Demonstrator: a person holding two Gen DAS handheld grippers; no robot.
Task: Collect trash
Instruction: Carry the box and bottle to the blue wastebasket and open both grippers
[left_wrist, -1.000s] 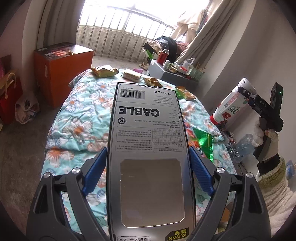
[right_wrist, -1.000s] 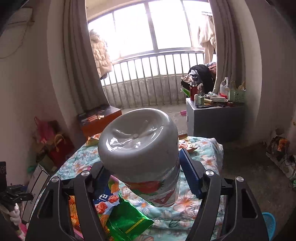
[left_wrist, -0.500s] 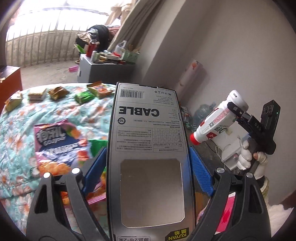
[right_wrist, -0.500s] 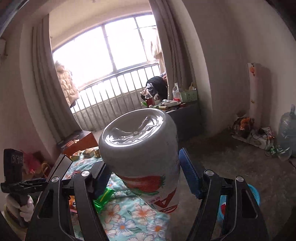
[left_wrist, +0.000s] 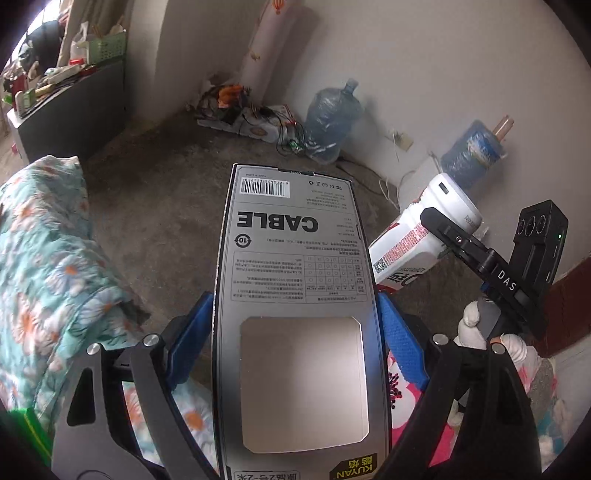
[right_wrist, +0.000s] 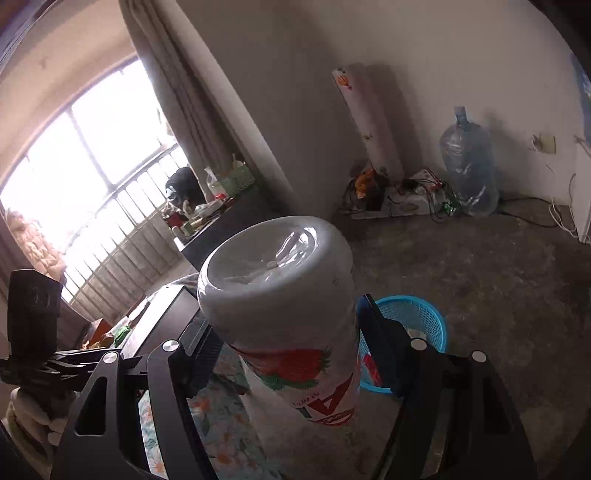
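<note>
My left gripper (left_wrist: 295, 332) is shut on a flat grey cable box (left_wrist: 295, 251), its blue pads pressed on the box's long edges. The box points out over bare floor beside the bed. My right gripper (right_wrist: 291, 339) is shut on a white plastic bottle (right_wrist: 280, 295) with a strawberry label, bottom end toward the camera. In the left wrist view this bottle (left_wrist: 421, 236) hangs to the right of the box, carried by a white-gloved hand (left_wrist: 476, 325). A blue mesh basket (right_wrist: 417, 317) stands on the floor just behind the right finger.
The bed with its floral cover (left_wrist: 44, 258) is at the left. A big water jug (right_wrist: 469, 166), tangled cables with a power strip (right_wrist: 402, 195) and a tall white roll (right_wrist: 369, 122) line the far wall. A dark cabinet (left_wrist: 74, 107) stands near the window.
Both views have swung from the bed and window round to the floor and wall. The blue basket has come into the right wrist view. Both grips hold as before.
</note>
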